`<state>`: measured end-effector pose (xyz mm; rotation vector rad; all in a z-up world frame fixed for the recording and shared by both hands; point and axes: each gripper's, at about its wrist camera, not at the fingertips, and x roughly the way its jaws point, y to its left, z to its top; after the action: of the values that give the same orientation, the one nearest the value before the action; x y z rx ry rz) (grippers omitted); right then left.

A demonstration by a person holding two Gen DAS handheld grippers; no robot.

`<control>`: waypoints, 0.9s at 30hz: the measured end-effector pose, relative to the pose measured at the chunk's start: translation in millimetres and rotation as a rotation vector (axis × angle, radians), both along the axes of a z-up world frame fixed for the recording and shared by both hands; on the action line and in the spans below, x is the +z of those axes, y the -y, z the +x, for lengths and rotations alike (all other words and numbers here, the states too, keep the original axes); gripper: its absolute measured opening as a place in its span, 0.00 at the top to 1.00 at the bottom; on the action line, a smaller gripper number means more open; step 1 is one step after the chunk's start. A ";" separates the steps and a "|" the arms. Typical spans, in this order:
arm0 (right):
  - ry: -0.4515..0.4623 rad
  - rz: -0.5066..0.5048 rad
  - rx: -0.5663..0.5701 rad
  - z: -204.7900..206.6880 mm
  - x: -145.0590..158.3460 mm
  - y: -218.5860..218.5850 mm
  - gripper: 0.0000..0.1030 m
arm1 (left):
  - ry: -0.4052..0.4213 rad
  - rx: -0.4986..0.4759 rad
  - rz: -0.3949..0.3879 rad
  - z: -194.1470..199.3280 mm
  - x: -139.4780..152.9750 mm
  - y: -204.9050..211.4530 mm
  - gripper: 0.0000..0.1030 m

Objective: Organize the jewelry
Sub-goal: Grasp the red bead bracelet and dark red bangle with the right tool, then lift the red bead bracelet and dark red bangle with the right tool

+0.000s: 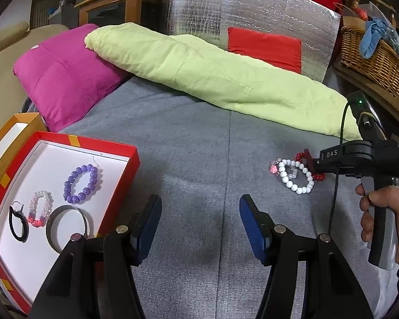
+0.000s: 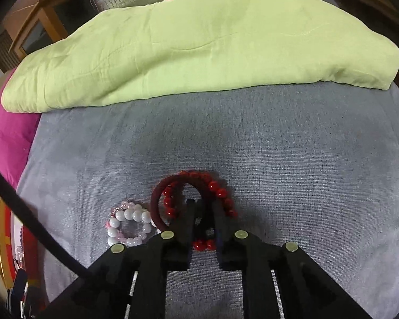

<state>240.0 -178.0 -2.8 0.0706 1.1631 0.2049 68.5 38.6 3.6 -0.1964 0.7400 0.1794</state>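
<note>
Left gripper (image 1: 200, 207) jaws wide — right gripper (image 2: 202, 207) narrow over red bracelet (image 2: 218, 191); only left view shows box (image 1: 114, 202).

Red bead bracelet (image 2: 220, 194): near arc hidden behind right gripper (image 2: 202, 207) fingers; grip contact can't be made out. White bead bracelet (image 2: 130, 224): right end covered by gripper linkage. Red box (image 1: 125, 159): near corner hidden behind left gripper (image 1: 199, 228) linkage, left side cut by frame edge.

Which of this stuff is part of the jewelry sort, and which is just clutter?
Job:
red box
purple bead bracelet
metal bangle
white bead bracelet
red bead bracelet
dark red hair tie
right gripper

Clutter:
green quilt
magenta pillow
wicker basket
</note>
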 end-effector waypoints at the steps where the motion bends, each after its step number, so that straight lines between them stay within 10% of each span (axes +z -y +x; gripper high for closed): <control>1: -0.001 0.012 -0.003 -0.2 1.0 1.4 0.81 | 0.001 -0.001 0.000 -0.4 0.4 0.1 0.40; 6: 0.030 0.079 -0.054 -5.7 16.7 16.7 0.72 | 0.009 0.008 -0.021 -1.2 2.6 -4.1 0.40; 8: 0.049 0.079 -0.045 -8.6 24.2 16.1 0.31 | 0.011 0.008 -0.024 -1.4 3.0 -3.9 0.40; 12: 0.093 0.037 0.034 -12.7 33.5 -5.5 0.28 | 0.010 0.003 -0.018 -1.2 2.8 -2.7 0.40; 15: 0.077 -0.010 0.076 -10.1 22.9 -21.6 0.41 | 0.007 0.004 -0.016 -0.6 2.2 -2.7 0.40; 19: 0.024 -0.002 0.060 -5.3 3.5 -20.4 0.90 | 0.004 0.005 -0.016 -0.7 1.5 -2.9 0.40; 27: 0.107 0.245 -0.011 -36.2 36.2 34.2 0.90 | -0.003 -0.011 0.019 0.0 -1.7 3.8 0.40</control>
<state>203.8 -212.2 33.3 0.2785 1.0269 0.3369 68.5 34.8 1.9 -0.1736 0.7418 0.1762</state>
